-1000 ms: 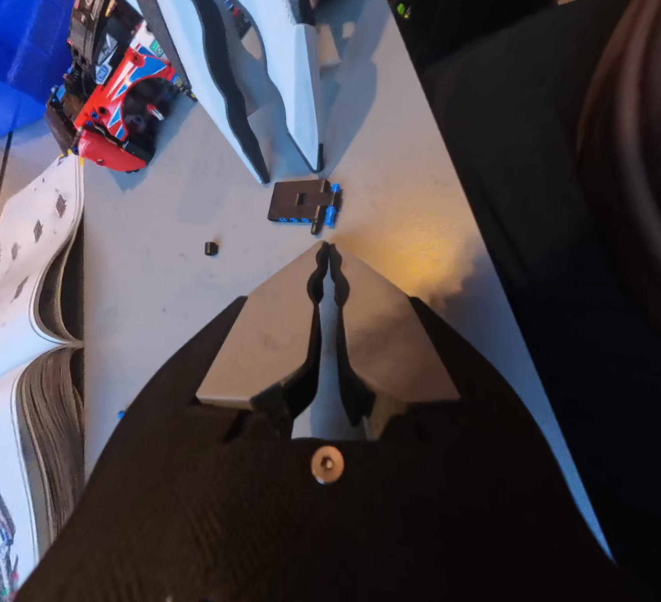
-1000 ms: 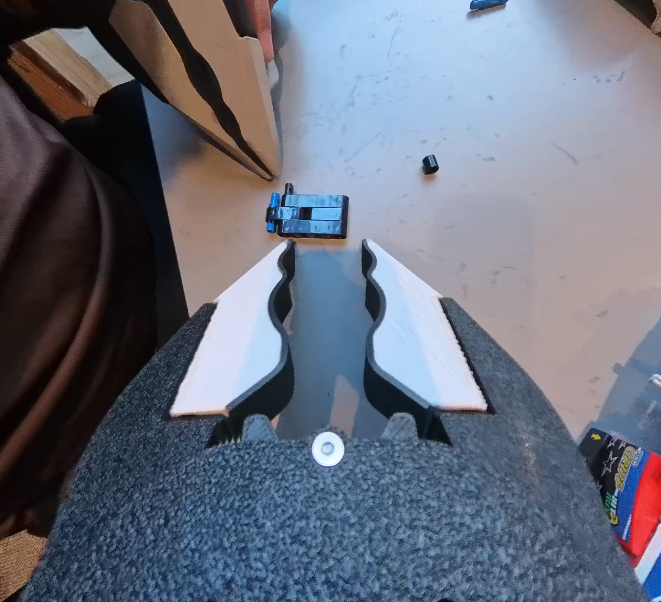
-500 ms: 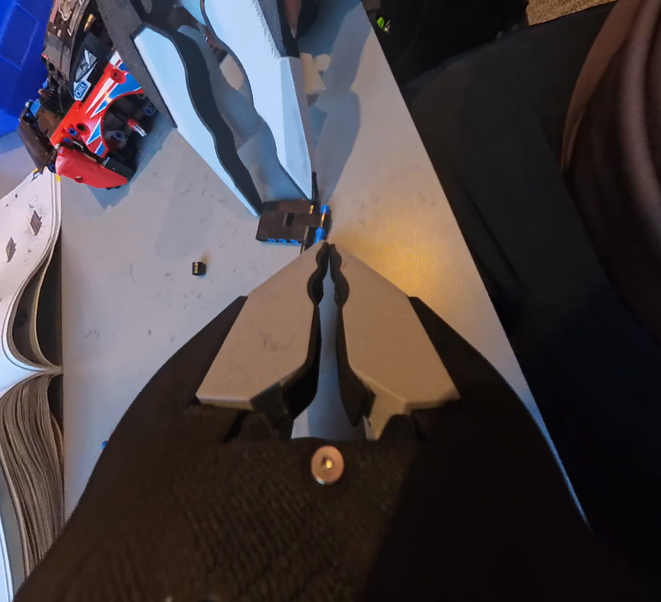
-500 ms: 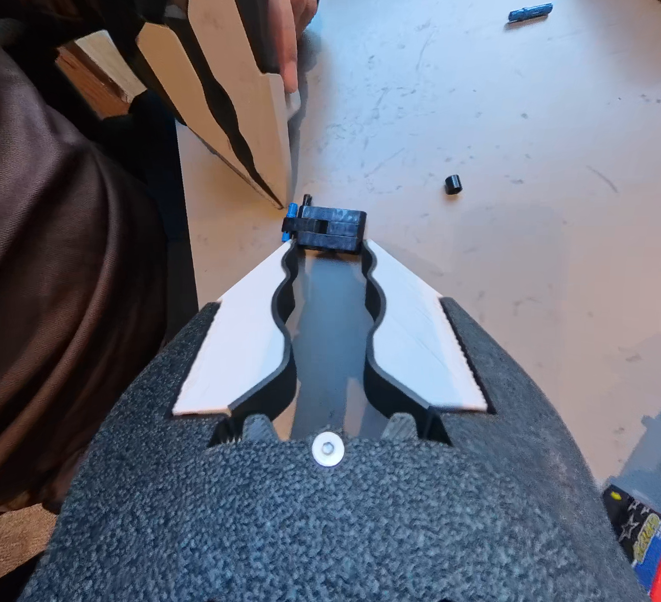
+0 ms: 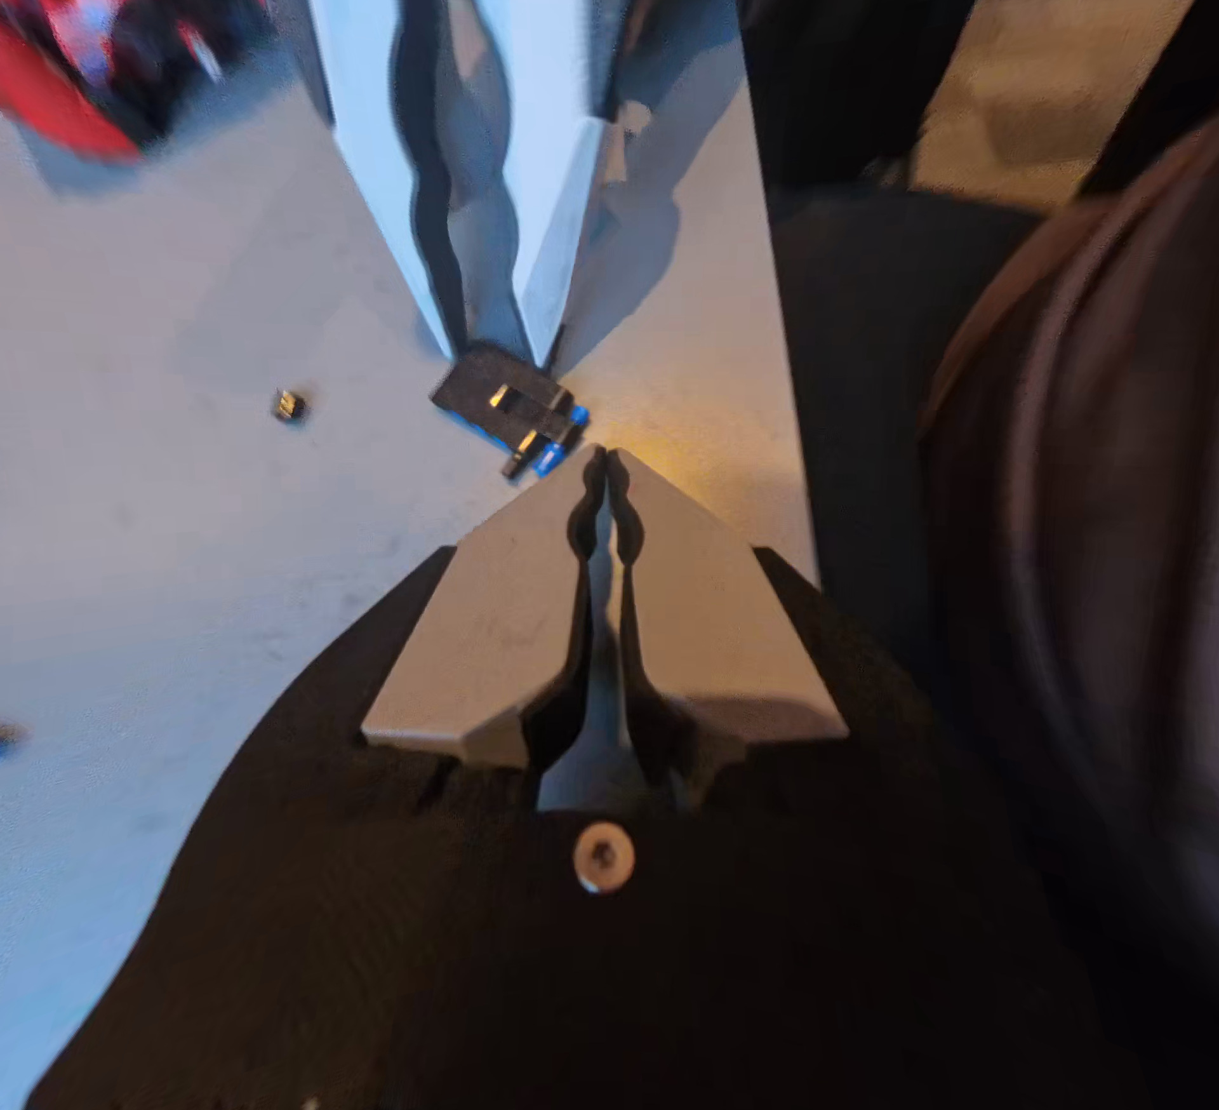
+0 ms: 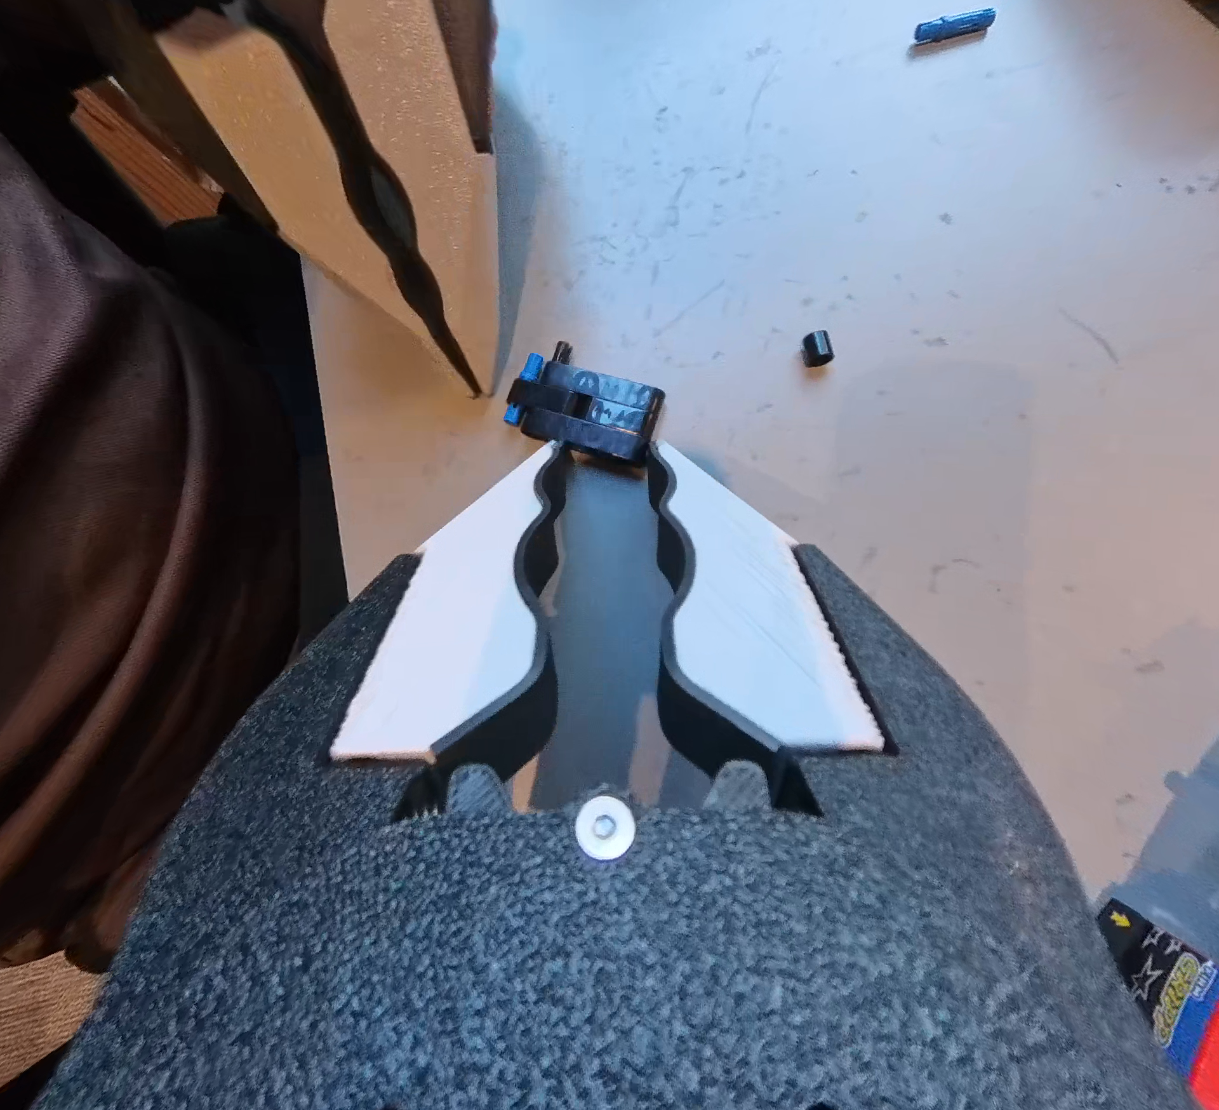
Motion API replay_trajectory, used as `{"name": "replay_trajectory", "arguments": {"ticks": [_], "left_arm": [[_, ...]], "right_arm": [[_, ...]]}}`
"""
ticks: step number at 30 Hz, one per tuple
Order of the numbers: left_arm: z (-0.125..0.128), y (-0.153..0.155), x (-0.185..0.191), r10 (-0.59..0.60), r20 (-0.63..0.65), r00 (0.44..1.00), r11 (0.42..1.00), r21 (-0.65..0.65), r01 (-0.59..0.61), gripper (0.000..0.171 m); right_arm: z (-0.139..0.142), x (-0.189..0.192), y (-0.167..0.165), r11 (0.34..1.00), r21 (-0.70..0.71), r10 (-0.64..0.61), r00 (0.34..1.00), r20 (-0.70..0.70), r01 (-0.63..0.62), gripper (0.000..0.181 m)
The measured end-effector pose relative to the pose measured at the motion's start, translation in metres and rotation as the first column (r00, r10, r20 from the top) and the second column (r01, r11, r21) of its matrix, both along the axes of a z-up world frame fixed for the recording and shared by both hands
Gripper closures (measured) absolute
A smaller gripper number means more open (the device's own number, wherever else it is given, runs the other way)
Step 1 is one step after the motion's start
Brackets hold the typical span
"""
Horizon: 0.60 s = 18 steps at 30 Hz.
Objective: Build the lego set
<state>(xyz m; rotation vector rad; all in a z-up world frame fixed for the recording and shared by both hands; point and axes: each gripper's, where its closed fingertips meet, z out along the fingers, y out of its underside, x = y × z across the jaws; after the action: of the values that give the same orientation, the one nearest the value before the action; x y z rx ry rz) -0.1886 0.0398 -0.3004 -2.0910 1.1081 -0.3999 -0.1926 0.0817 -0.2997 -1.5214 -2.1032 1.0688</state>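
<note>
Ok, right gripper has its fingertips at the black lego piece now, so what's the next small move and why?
Probably lift it slightly with the right gripper: its tips sit on both sides of the black lego assembly, which looks tilted up off the table. The left gripper sits shut beside the blue pin end, so check that the grip holds first.

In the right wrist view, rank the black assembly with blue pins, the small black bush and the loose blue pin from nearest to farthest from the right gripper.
1. Black assembly, at the right gripper's fingertips.
2. Small black bush, farther off to the right.
3. Loose blue pin, far upper right.
</note>
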Motion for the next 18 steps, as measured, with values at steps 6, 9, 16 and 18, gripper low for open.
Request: {"name": "replay_trajectory", "arguments": {"ticks": [6, 9, 16, 18], "left_arm": [[0.010, -0.005, 0.002, 0.330, 0.370, 0.868, 0.875, -0.465, -0.134, 0.153], [0.006, 0.003, -0.007, 0.371, 0.294, 0.881, 0.893, -0.374, -0.251, 0.155], [0.001, 0.008, -0.013, 0.391, 0.175, 0.904, 0.907, -0.239, -0.346, 0.168], [0.002, 0.009, -0.019, 0.408, 0.169, 0.897, 0.902, -0.228, -0.367, 0.166]], "right_arm": [[-0.001, -0.002, 0.003, 0.999, 0.024, -0.034, 0.999, -0.003, 0.034, 0.162], [-0.001, -0.003, 0.005, 0.997, 0.035, -0.068, 0.998, -0.003, 0.068, 0.165], [0.000, -0.002, 0.001, 0.993, 0.020, -0.119, 0.993, 0.004, 0.119, 0.157], [0.000, 0.001, -0.001, 0.993, 0.021, -0.115, 0.993, 0.004, 0.115, 0.157]]}}
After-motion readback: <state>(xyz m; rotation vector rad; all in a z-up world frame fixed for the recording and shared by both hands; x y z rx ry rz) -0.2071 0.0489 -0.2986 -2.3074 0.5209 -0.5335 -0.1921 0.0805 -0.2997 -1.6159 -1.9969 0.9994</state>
